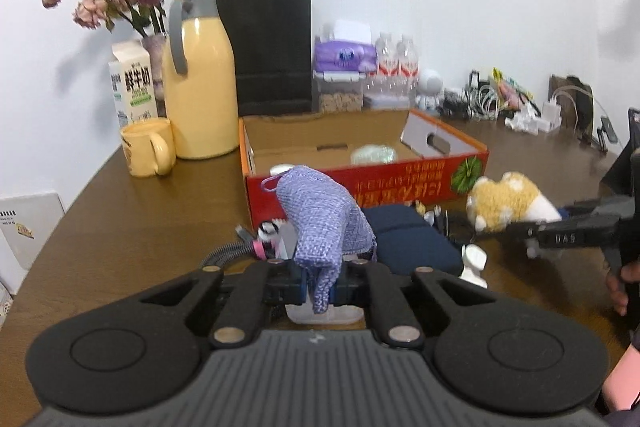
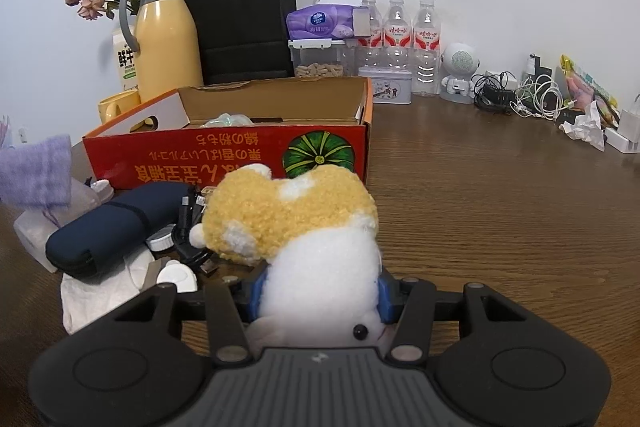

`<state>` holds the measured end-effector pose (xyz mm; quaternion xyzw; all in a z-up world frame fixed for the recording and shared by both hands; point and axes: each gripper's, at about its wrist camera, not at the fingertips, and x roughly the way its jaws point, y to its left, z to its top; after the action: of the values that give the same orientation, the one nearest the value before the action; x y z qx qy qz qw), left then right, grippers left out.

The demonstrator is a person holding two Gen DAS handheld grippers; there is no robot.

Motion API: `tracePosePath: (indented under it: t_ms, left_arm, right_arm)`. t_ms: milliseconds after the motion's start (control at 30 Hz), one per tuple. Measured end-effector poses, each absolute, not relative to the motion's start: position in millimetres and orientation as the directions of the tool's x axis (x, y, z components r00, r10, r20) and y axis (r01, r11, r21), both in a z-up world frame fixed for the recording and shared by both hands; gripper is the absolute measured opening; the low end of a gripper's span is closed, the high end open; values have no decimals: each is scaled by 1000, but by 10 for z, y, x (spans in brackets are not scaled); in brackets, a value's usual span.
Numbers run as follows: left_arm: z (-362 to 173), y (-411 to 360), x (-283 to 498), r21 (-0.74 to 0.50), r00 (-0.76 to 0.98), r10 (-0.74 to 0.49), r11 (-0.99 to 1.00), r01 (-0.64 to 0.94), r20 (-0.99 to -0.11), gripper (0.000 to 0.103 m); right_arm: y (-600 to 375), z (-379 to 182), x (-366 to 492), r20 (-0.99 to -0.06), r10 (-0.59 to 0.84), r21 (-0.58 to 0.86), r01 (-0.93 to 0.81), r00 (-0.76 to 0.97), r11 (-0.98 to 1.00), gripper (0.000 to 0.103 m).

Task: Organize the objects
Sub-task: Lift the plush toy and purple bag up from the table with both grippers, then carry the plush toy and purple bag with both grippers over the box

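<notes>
The cloth (image 1: pixel 320 223) is pinched in the clenched left gripper (image 1: pixel 320 291) and held above the clutter before the box (image 1: pixel 360 187). The plush (image 2: pixel 304 227) is clamped in the right gripper (image 2: pixel 320 301) near the box's front wall. Little is seen inside the box; the case (image 2: pixel 108 227), cable (image 2: pixel 192 227) and caps remain on the tabletop (image 2: pixel 500 227), so most sorting seems left.

My left wrist view sits low over the table (image 1: pixel 120 227), looking past its fingers toward the box (image 1: pixel 360 187) at twelve o'clock, close. My right wrist view faces the same box (image 2: pixel 224 155) from further right, at eleven o'clock. Both share box, flask (image 1: pixel 200 75) and bag (image 1: pixel 272 47).
</notes>
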<state>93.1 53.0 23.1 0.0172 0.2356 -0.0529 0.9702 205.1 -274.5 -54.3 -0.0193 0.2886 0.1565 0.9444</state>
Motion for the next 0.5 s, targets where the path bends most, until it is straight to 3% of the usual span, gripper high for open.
tracePosePath:
  t_ms: [500]
  left_arm:
    - [566,371,1437,-51,926,-131,991,120,-354,9]
  right_arm:
    - [-2445,-63,2129,-449,346,32,-372,824,928,49]
